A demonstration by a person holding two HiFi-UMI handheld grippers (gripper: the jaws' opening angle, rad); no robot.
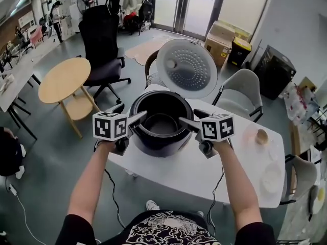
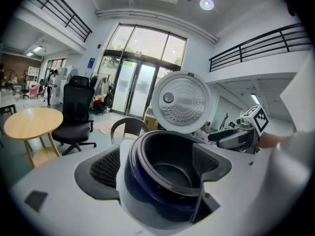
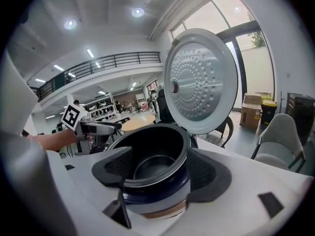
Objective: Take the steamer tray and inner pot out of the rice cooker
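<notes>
A dark, round rice cooker (image 1: 153,146) stands on the white surface (image 1: 204,173), close to its near-left edge. The cooker's white, perforated lid (image 1: 186,68) is raised upright behind it. Inside the cooker sits a black inner vessel (image 1: 161,124) with a stepped floor, its rim level with the cooker's mouth. I cannot tell from any view whether this is the steamer tray resting in the inner pot or the pot alone. The left tool (image 1: 134,117) is at the cooker's left side and the right tool (image 1: 190,120) at its right side. Each points inward, with its tips at the rim. Each tool's own view shows its jaws spread wide, with the cooker's rim and upper wall framed between them and the pads not pressing on anything, so neither tool holds a thing. Behind the surface are a black office chair (image 1: 102,40), a round wooden table (image 1: 64,80) and a grey chair (image 1: 244,88).
</notes>
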